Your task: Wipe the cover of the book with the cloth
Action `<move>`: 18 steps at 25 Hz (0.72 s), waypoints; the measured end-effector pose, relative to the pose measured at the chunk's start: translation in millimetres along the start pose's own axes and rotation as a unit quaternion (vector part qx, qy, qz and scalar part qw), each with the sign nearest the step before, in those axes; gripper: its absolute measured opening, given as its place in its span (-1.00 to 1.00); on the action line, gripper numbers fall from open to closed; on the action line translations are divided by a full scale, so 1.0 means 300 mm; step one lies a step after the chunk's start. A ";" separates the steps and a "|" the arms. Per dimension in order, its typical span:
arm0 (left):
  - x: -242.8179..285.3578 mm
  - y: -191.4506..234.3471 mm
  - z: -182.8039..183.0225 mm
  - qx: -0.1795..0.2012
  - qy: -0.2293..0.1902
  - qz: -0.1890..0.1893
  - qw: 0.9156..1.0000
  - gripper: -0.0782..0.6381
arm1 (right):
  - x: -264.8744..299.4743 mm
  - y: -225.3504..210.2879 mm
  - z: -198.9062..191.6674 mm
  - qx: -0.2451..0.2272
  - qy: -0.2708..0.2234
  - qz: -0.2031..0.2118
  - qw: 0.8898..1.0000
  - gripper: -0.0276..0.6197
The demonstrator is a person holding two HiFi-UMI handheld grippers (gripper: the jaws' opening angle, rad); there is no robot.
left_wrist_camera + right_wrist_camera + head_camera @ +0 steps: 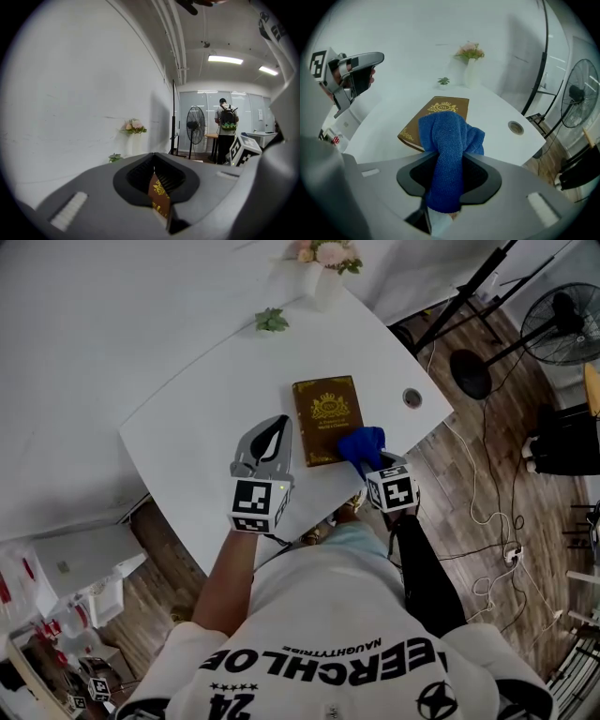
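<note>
— Where's our blue fluffy cloth [362, 446]?
— Pinched in our right gripper [449, 157], over the five o'clock corner of the brown gilt hardback book [325, 418] lying on the white table [206, 427], poised for wiping.
— Left gripper [272, 439]?
— We hold it empty, fingers pressed together, at the book's nine o'clock, off the cover.

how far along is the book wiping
Done: the cloth is picked up, with the right claw shut on it. In hand: the cloth sits at the near right corner of the book; contact is unclear. To do: the rest of the cover lies beyond the cloth. The left claw is shut and empty beside the book.
</note>
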State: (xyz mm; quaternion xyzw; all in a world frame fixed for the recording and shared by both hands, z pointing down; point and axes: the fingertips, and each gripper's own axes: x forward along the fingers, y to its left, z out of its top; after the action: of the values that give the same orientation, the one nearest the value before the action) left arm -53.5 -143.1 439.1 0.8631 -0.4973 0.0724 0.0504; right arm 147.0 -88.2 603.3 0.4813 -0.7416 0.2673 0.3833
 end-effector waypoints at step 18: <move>-0.066 0.037 -0.004 -0.002 0.004 0.045 0.999 -0.62 | 0.102 0.218 0.466 -0.074 -0.106 0.074 0.989 -0.51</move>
State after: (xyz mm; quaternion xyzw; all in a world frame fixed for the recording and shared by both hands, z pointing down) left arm -73.1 -131.7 436.9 0.8396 -0.5354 0.0769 0.0503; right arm 36.0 -184.9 548.0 0.4209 -0.8296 0.1865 0.3160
